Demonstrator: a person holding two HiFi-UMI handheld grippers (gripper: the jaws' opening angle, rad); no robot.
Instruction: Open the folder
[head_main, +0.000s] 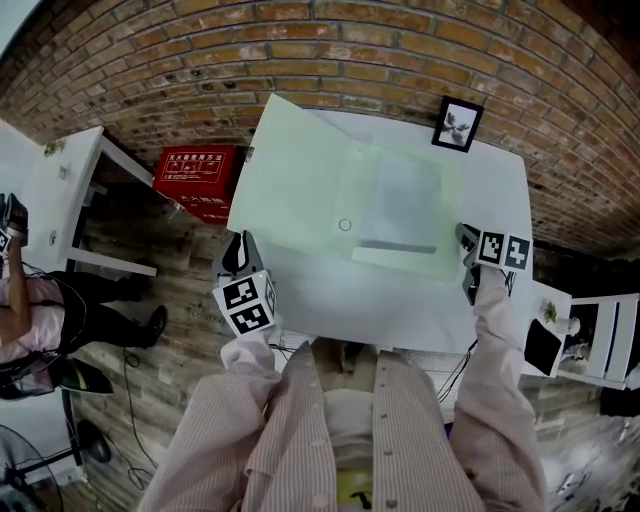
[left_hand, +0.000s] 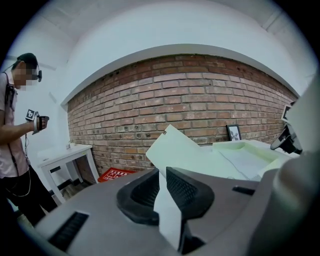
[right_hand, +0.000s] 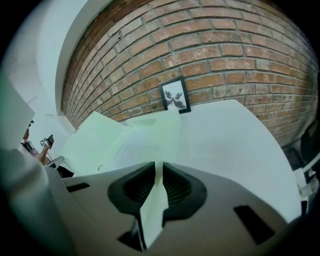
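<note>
The folder (head_main: 300, 190) was laid open on the table (head_main: 400, 305). On the left gripper (left_hand: 162, 176) the jaws were held narrowly apart, nothing clamped; likewise on the right gripper (right_hand: 156, 172).

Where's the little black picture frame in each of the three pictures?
Head view: the picture frame is at the top right, at the far edge of the table.
Left gripper view: the frame is small, right of centre, against the bricks.
Right gripper view: the frame is above centre.
Shared landmark: the pale green folder, in front of the frame.
</note>
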